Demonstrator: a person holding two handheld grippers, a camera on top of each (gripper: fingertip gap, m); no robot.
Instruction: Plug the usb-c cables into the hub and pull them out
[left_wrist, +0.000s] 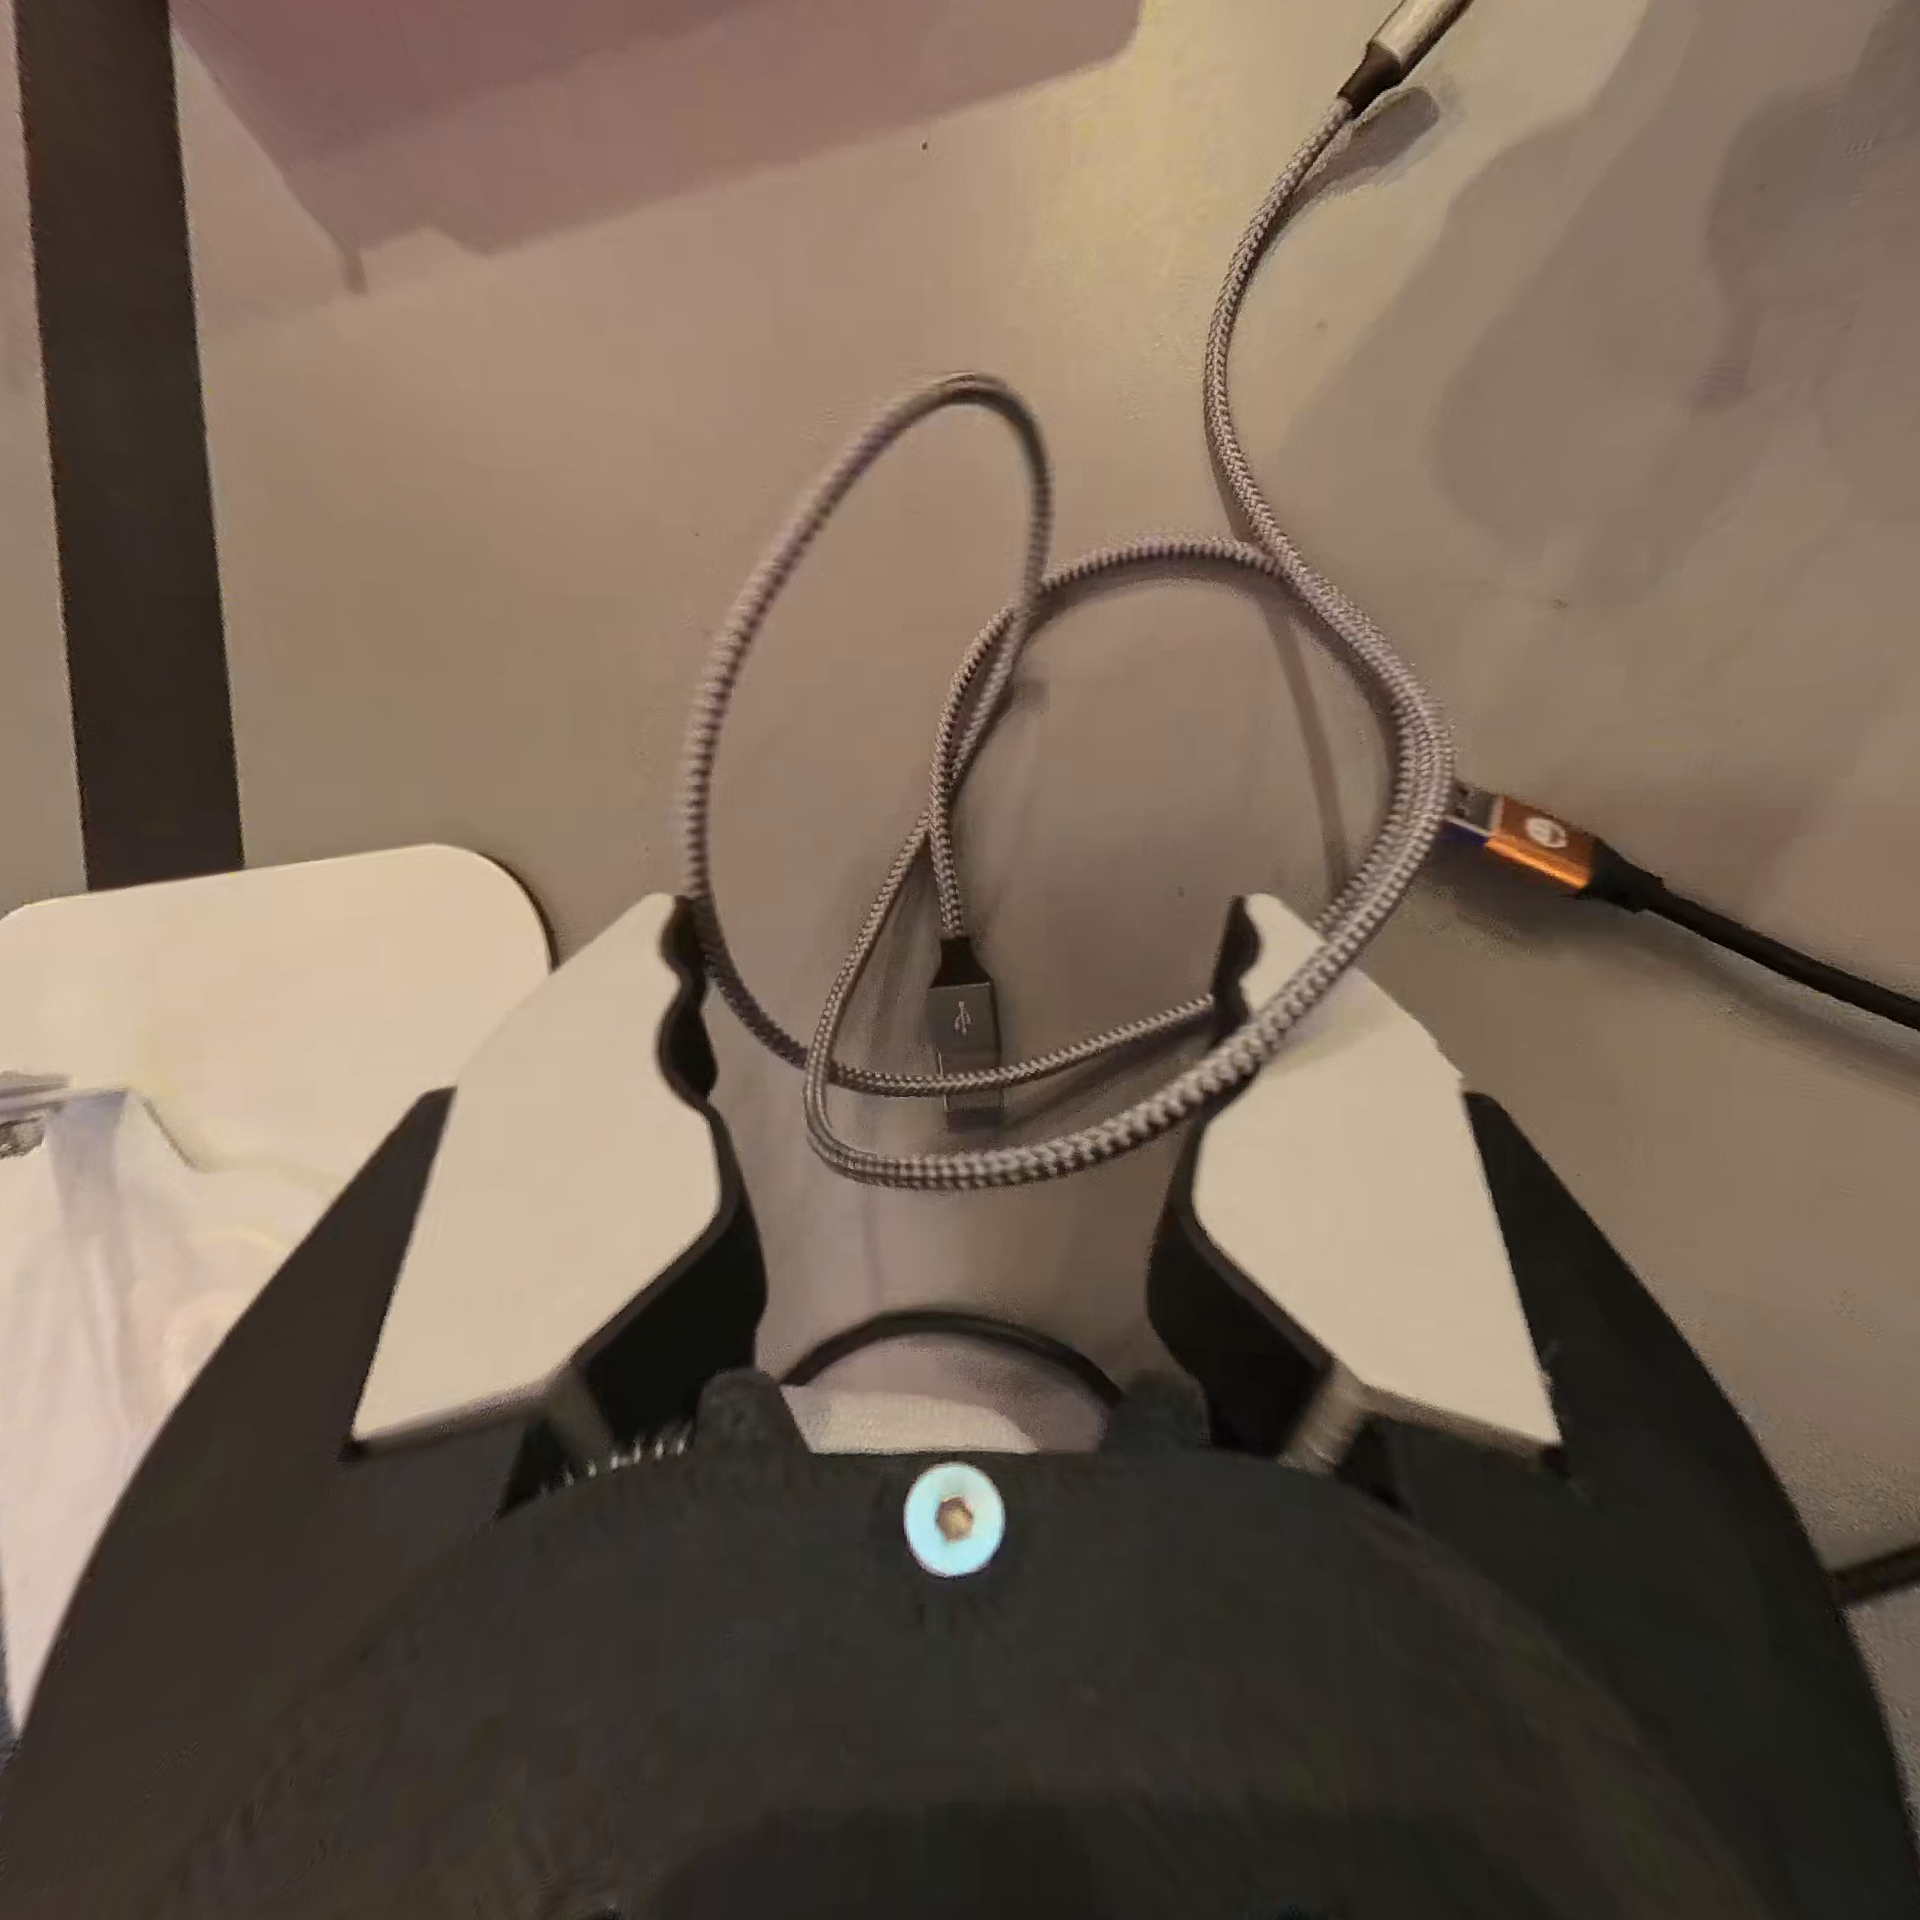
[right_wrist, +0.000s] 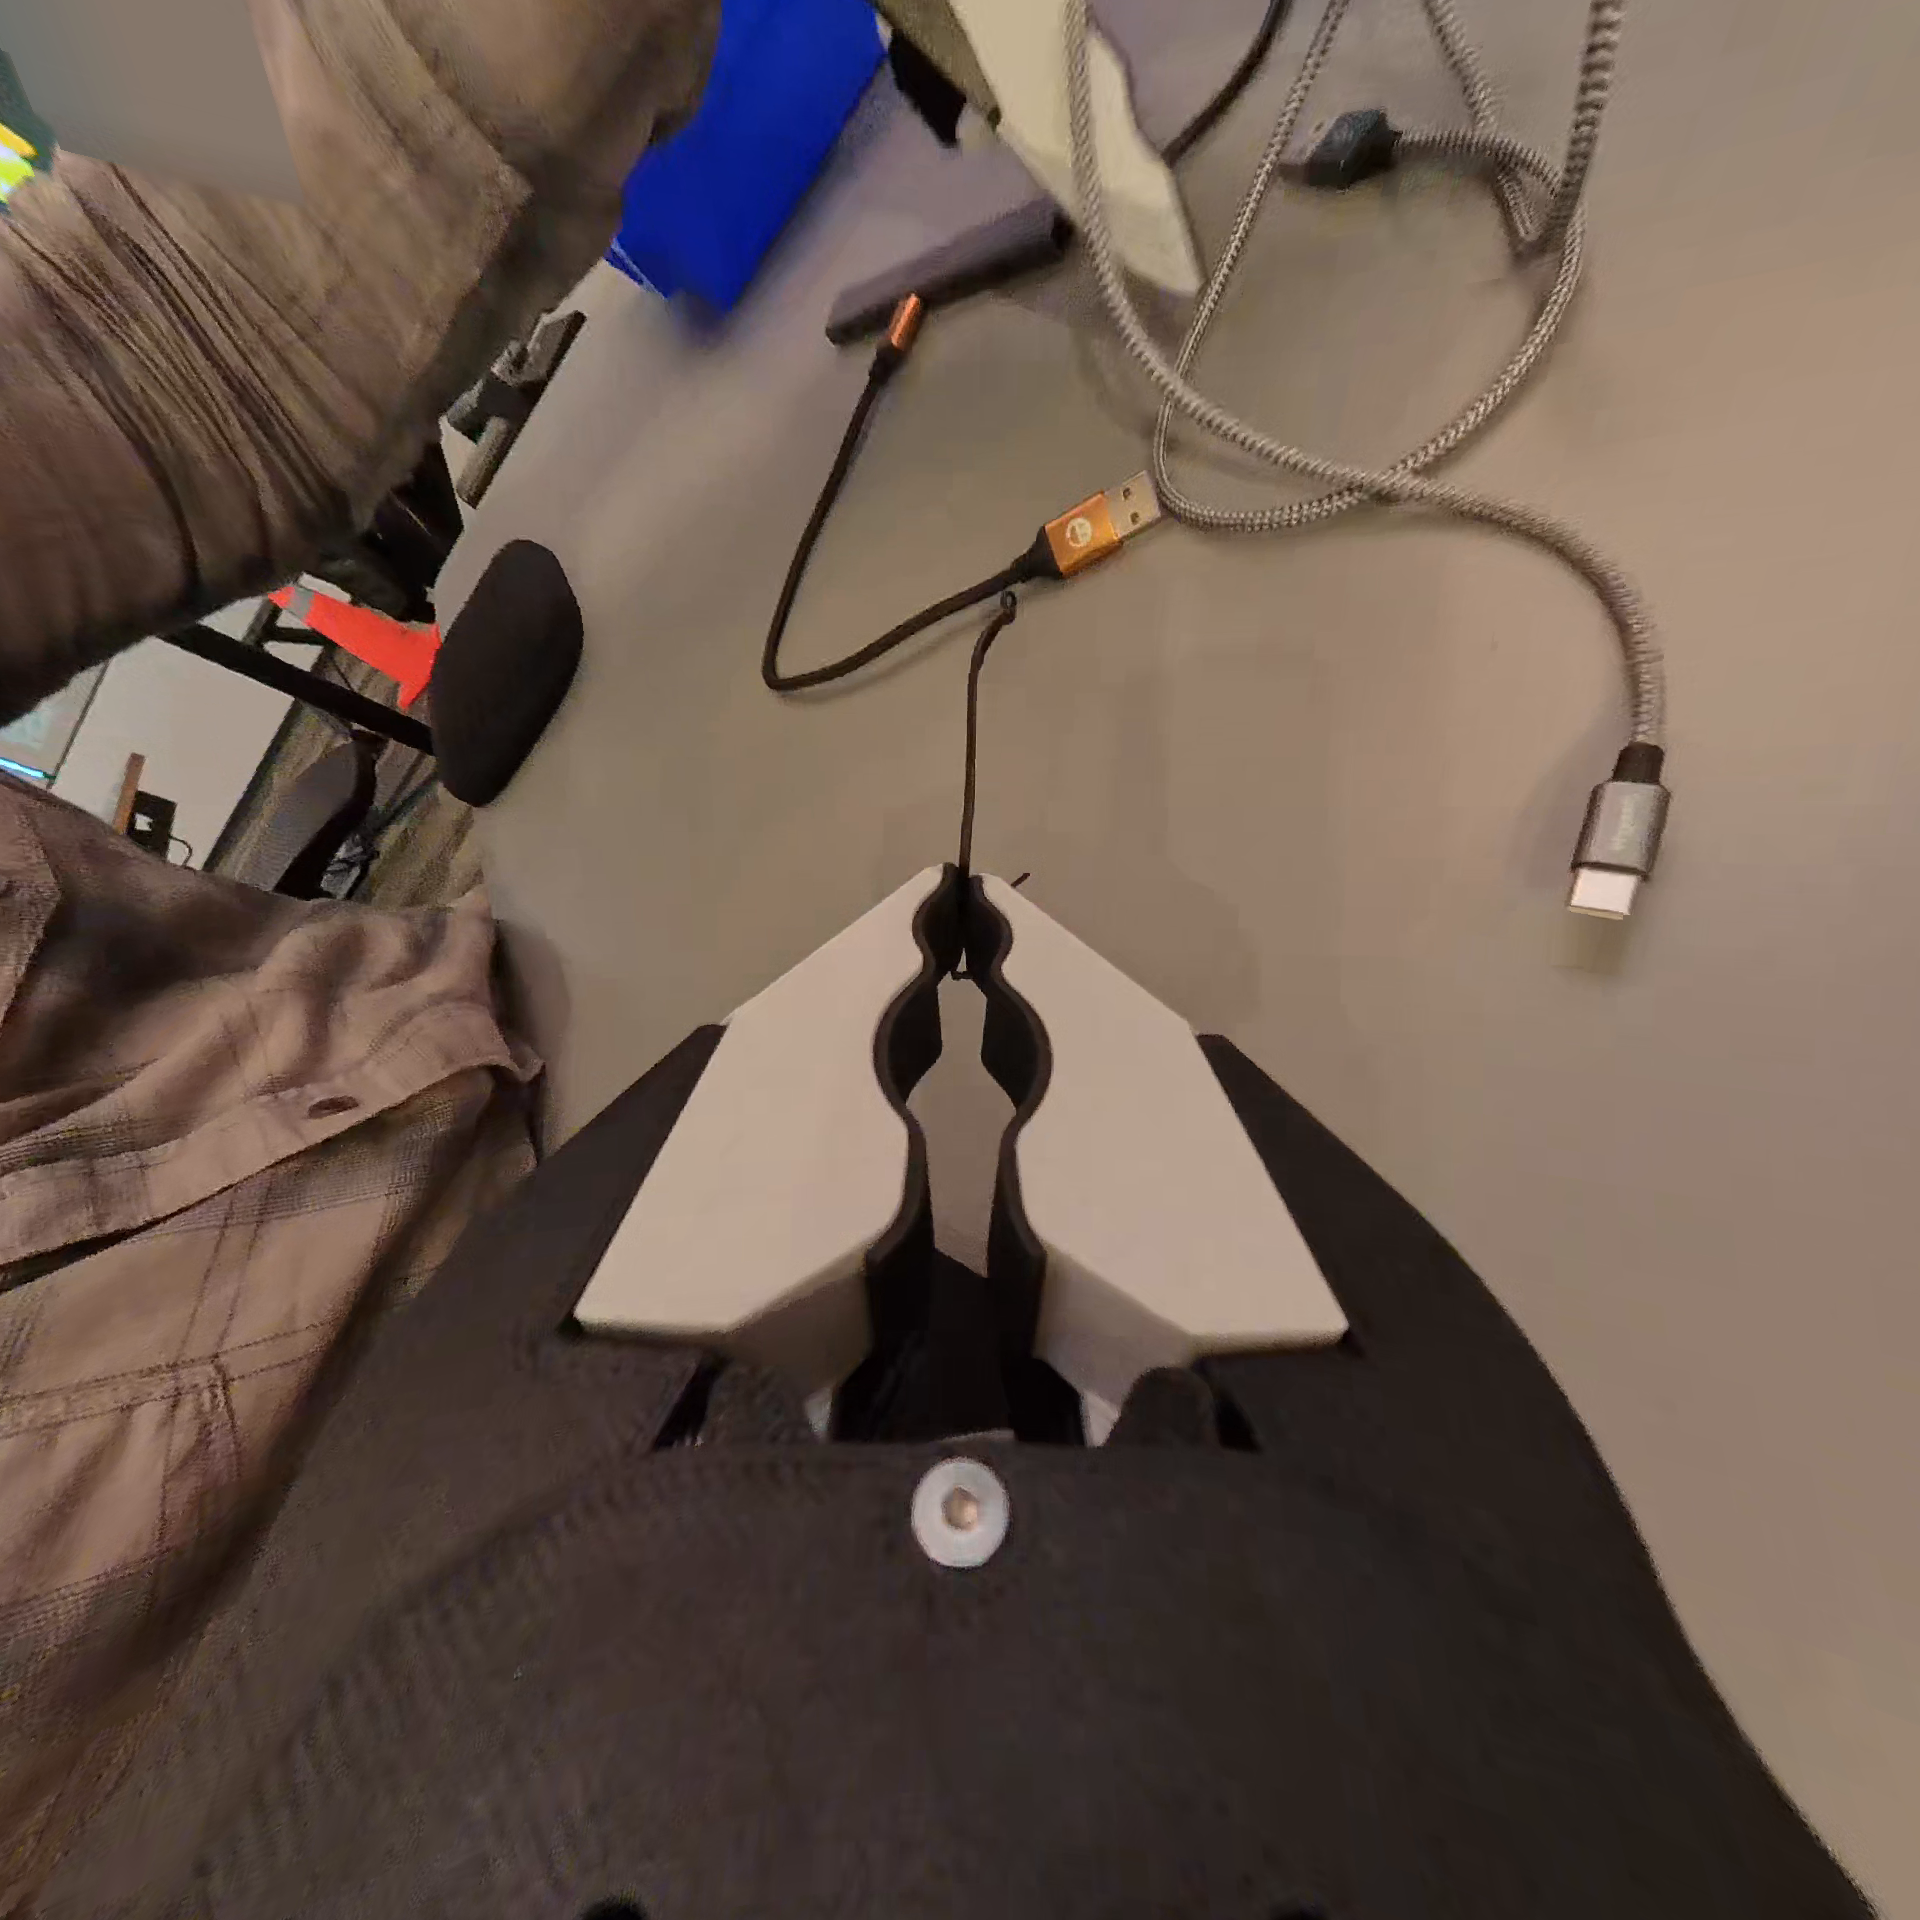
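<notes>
Left tool (left_wrist: 961, 966) gaped wide over looped grey braided cable (left_wrist: 1340, 665) on surface (left_wrist: 520, 571). Right tool (right_wrist: 961, 904) was pinched on thin black wire (right_wrist: 971, 727) — orange-collared plug (right_wrist: 1096, 525) lay flat beyond, pointing up-right; silver USB-C plug (right_wrist: 1616, 842) pointed toward camera.

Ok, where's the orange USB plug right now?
In the right wrist view the orange USB plug lies on the grey table, ahead of the shut jaws, its metal tip beside the grey braided cable.
</notes>
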